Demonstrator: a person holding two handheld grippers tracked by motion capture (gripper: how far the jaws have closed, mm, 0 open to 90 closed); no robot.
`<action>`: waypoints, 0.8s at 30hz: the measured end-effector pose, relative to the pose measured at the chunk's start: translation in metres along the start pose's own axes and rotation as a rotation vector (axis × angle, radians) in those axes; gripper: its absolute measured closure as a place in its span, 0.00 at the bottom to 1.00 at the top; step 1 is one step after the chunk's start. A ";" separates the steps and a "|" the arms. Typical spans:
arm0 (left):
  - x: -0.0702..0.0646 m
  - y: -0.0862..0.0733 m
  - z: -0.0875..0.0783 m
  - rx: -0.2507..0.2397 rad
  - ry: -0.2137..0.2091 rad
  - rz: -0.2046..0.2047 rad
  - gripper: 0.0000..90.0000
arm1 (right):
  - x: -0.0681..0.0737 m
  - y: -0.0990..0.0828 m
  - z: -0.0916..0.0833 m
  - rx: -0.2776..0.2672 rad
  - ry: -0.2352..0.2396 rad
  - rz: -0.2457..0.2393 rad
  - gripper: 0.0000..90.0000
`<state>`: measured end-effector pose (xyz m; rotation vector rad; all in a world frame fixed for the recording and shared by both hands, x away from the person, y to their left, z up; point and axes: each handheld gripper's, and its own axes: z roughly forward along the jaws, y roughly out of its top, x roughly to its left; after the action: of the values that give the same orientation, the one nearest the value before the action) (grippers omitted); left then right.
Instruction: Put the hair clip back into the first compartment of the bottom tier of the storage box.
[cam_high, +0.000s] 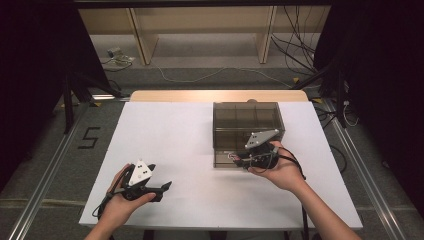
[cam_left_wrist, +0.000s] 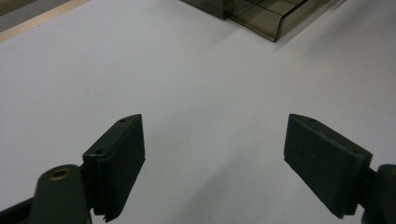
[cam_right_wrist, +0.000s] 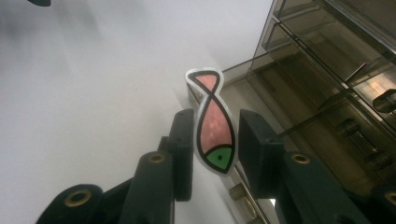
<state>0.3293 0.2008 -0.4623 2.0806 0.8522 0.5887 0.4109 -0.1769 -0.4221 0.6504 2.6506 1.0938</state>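
- Left gripper (cam_high: 162, 189): held low over the white table (cam_high: 170, 145) near its front left edge, hand wrapped round the body, jaws pointed toward the table's middle; jaws spread wide, nothing between them.
- Right gripper (cam_high: 234, 159): held at the front wall of the smoky clear box (cam_high: 247, 120), palm underneath; jaws partly closed, a fish tag gripped edgewise between them.
- Fish tag (cam_right_wrist: 212, 123): flat, pink body, green head, black outline, white rim; tail up, head down between the pads.
- Left gripper view: bare table ahead, a box corner (cam_left_wrist: 275, 21) at the top.
- Right gripper view: tag colours and box compartments are made out; in the high view the tag is a small pale speck.
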 end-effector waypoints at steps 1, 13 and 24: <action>0.000 0.000 0.000 -0.001 0.000 -0.001 0.23 | 0.000 0.000 0.000 -0.001 -0.003 -0.003 0.75; 0.000 0.000 0.000 0.003 0.000 0.002 0.23 | 0.000 0.001 0.001 -0.008 0.000 -0.003 0.75; 0.000 0.000 0.000 0.000 0.002 -0.003 0.23 | 0.002 0.006 0.005 -0.008 -0.001 -0.008 0.75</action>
<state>0.3290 0.2011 -0.4624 2.0788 0.8565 0.5895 0.4128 -0.1687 -0.4215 0.6377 2.6441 1.1012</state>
